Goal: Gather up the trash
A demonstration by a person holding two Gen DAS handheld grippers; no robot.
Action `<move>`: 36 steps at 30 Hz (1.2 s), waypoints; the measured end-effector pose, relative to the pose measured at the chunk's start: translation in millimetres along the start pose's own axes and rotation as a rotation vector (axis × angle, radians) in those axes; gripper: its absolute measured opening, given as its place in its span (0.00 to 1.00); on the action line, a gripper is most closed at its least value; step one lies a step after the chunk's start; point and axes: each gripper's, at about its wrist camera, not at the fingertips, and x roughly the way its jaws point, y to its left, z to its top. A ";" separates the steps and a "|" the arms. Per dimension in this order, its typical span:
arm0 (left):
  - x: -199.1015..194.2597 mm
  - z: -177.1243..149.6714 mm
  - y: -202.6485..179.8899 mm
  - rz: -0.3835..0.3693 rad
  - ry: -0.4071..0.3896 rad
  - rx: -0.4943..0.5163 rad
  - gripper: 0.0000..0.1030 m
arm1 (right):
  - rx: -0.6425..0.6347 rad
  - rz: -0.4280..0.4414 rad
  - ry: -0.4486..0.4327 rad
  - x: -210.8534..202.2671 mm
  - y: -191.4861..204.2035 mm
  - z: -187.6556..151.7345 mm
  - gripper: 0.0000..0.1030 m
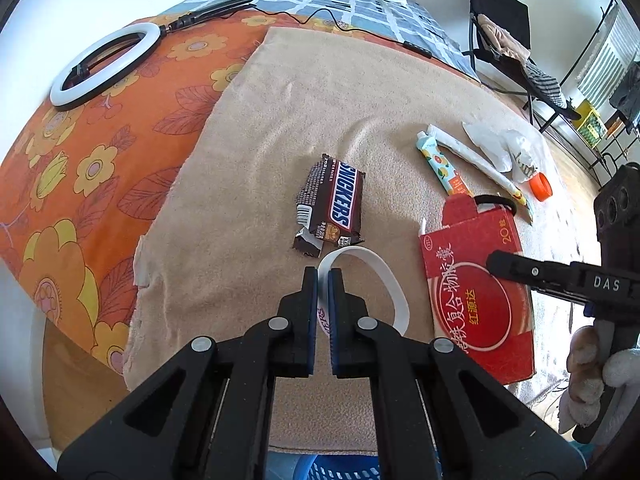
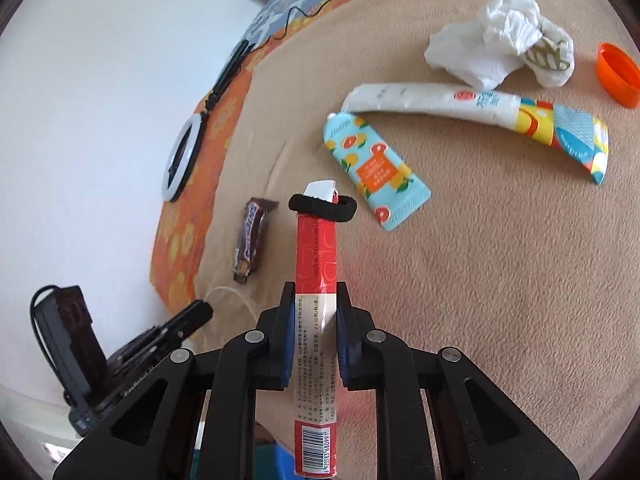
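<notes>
My left gripper (image 1: 323,276) is shut on a white band loop (image 1: 384,276), held just above the beige blanket (image 1: 280,120). A Snickers wrapper (image 1: 332,208) lies right beyond the fingertips. My right gripper (image 2: 316,296) is shut on the narrow edge of a flat red medicine box (image 2: 316,260); the same red box (image 1: 476,284) shows broadside in the left wrist view. A black hair tie (image 2: 322,204) rests at the box's far end. Further off lie a fruit-print tube (image 2: 376,168), a white tube (image 2: 460,100), crumpled tissue (image 2: 492,44) and an orange cap (image 2: 618,74).
An orange floral sheet (image 1: 100,160) carries a white ring light (image 1: 106,64) with its black cable. A blue basket (image 1: 320,468) peeks out below the blanket's near edge. A black folding chair (image 1: 500,28) with clothes stands at the bed's far right. A gloved hand (image 1: 588,376) holds the right gripper.
</notes>
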 end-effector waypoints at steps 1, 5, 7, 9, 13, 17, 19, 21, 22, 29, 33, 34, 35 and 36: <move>-0.1 0.2 0.9 0.000 0.000 -0.003 0.03 | -0.004 0.010 0.008 -0.3 -1.1 -3.6 0.15; 0.1 -0.2 1.0 0.002 0.001 -0.004 0.02 | -0.094 -0.085 0.005 -2.8 5.8 -9.7 0.31; 0.8 -0.6 -0.6 0.004 0.001 0.003 0.03 | -0.096 -0.119 -0.003 -2.6 2.1 -8.5 0.36; 1.5 -0.8 -2.9 0.004 0.003 0.009 0.03 | -0.065 -0.133 -0.015 -2.2 -7.6 -5.4 0.36; 3.0 -0.5 -7.8 0.010 0.000 0.024 0.03 | 0.001 -0.143 -0.068 -8.1 -26.5 5.6 0.36; 7.5 0.4 -10.5 0.011 0.008 0.027 0.03 | 0.020 -0.116 -0.110 -11.8 -36.3 16.0 0.36; 9.5 0.7 -11.8 0.007 0.014 0.026 0.03 | 0.005 -0.123 -0.117 -10.7 -37.1 19.3 0.36; 10.9 1.3 -13.7 0.007 0.016 0.030 0.03 | -0.011 -0.126 -0.121 -5.5 -34.2 21.8 0.36; 11.2 1.6 -14.9 0.007 0.015 0.032 0.02 | -0.018 -0.128 -0.124 -3.4 -33.1 22.8 0.36; 11.7 3.6 -18.8 0.006 0.011 0.039 0.03 | -0.034 -0.136 -0.160 -0.5 -28.3 29.5 0.09; 10.1 3.8 -18.7 0.004 0.007 0.038 0.03 | -0.045 -0.172 -0.215 -10.9 -25.7 31.3 0.08; 9.7 3.5 -18.9 0.004 0.006 0.038 0.03 | -0.042 -0.159 -0.228 -14.6 -25.6 31.5 0.08; 9.7 3.5 -19.0 0.005 0.006 0.038 0.03 | -0.036 -0.144 -0.233 -17.9 -25.7 31.8 0.08; 9.6 3.5 -18.9 0.004 0.007 0.038 0.03 | -0.035 -0.136 -0.235 -20.9 -25.1 31.8 0.08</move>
